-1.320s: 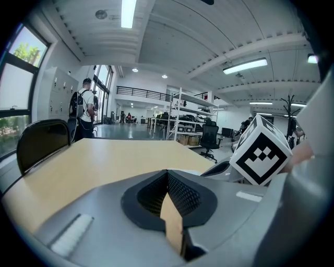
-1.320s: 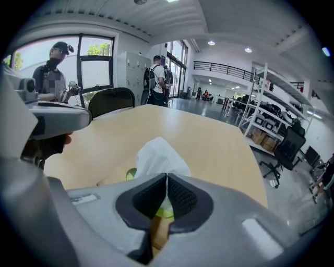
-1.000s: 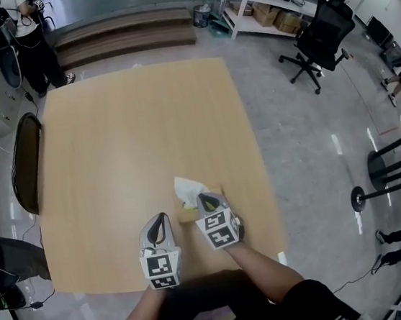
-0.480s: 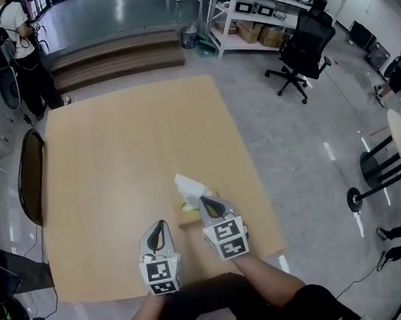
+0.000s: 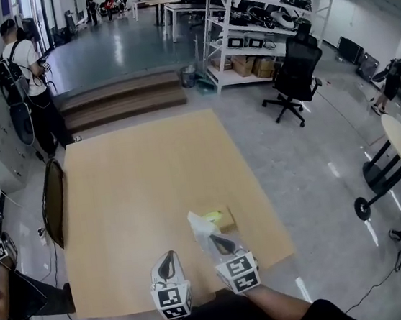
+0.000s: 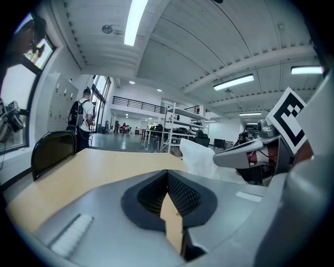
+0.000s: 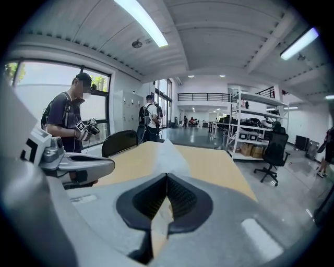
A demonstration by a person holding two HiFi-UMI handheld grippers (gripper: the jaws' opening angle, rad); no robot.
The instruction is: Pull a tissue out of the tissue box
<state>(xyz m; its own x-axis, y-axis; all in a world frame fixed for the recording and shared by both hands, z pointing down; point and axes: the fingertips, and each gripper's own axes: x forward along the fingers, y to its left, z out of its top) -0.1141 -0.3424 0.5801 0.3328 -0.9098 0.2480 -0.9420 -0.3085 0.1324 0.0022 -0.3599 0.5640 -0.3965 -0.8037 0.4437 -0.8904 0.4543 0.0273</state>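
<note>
The right gripper (image 5: 220, 244), its jaws pinched on the tissue (image 5: 200, 227), hangs just on the person's side of the tissue box (image 5: 221, 219). The sheet runs from box to jaws, perhaps not yet free. The left gripper (image 5: 169, 257), closed and empty, sits farther from the box.

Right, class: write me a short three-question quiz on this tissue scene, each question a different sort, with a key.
1. True or false: the box stands on the table.
2. Which gripper holds the tissue? A) left gripper B) right gripper C) neither
3. Fill in: the left gripper holds ____.

Key: 1 true; 2 B; 3 nothing.
</note>
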